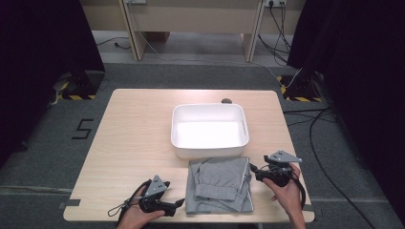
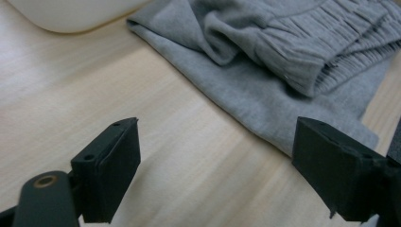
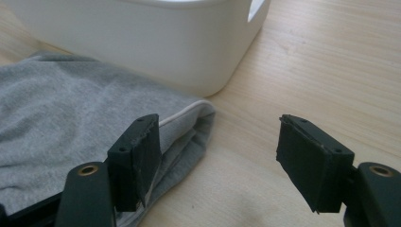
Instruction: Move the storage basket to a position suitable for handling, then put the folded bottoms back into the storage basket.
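A folded grey garment (image 1: 219,183) with ribbed cuffs lies at the table's near edge, just in front of a white tub (image 1: 210,129). My left gripper (image 1: 179,203) sits low on the table at the garment's left edge. In the left gripper view it (image 2: 215,130) stands open over bare wood, with the garment (image 2: 283,61) just ahead. My right gripper (image 1: 253,168) is at the garment's far right corner. In the right gripper view it (image 3: 217,123) is open, one jaw over the piped edge of the garment (image 3: 71,109) and the other over wood, near the tub (image 3: 142,42).
The tub is empty and stands mid-table. A small dark object (image 1: 226,100) lies at the table's far edge behind it. The wooden table (image 1: 129,138) has bare room on its left half. Cables run over the floor at the right.
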Demonstrator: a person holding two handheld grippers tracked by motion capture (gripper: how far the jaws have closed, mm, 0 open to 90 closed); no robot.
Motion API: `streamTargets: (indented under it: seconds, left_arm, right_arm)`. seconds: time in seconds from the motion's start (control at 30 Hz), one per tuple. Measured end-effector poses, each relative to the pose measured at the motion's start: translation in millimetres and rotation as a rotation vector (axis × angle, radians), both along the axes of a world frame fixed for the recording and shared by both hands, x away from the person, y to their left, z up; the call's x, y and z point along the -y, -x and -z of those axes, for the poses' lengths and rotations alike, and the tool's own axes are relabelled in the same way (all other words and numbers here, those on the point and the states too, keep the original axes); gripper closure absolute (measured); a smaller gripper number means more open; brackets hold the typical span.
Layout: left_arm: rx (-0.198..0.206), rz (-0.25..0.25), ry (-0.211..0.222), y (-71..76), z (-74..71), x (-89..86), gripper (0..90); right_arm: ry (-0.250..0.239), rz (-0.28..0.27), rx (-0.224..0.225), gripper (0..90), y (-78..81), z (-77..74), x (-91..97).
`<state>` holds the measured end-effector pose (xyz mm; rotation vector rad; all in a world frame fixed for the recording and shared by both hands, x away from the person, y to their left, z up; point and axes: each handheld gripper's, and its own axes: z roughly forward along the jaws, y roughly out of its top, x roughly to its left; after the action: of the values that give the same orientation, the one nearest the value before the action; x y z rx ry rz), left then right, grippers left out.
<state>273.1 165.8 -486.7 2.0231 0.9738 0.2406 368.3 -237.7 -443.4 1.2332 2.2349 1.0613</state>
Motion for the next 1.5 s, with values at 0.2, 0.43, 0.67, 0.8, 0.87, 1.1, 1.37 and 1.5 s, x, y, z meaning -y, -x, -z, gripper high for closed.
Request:
streamTargets:
  seconds: [0.2,0.43,0.67,0.8,0.87,1.1,1.37,1.5]
  left_arm:
    - [0.013,0.029,-0.016,8.0,0.7,6.9,15.0]
    - [0.006,0.074,-0.012,16.0,4.0,21.9,14.8]
    - [0.008,0.105,-0.021,19.5,7.8,33.8,14.5]
    - [0.016,0.113,-0.022,16.6,8.2,42.6,14.4]
    - [-0.001,0.124,-0.007,16.1,7.3,46.2,14.4]
    - [-0.01,0.136,0.002,11.6,6.5,59.5,15.1]
    - [-0.016,0.141,0.028,-2.7,5.6,71.1,31.8]
    - [-0.015,0.157,0.036,-10.2,6.0,66.5,50.9]
  right_arm:
    - [0.014,-0.018,-0.006,31.7,-0.9,2.4,-5.0]
    - [0.026,-0.026,-0.01,31.0,-4.6,5.8,-7.8]
    - [0.03,-0.039,-0.017,31.0,-8.4,8.9,-11.4]
    - [0.023,-0.041,-0.023,31.0,-11.0,10.9,-13.1]
    - [0.027,-0.041,-0.027,30.8,-12.0,11.5,-13.0]
    - [0.03,-0.045,-0.025,31.2,-12.3,12.3,-15.0]
    - [0.026,-0.044,-0.035,31.1,-12.5,12.5,-15.6]
    - [0.028,-0.05,-0.033,31.0,-13.7,13.0,-15.6]
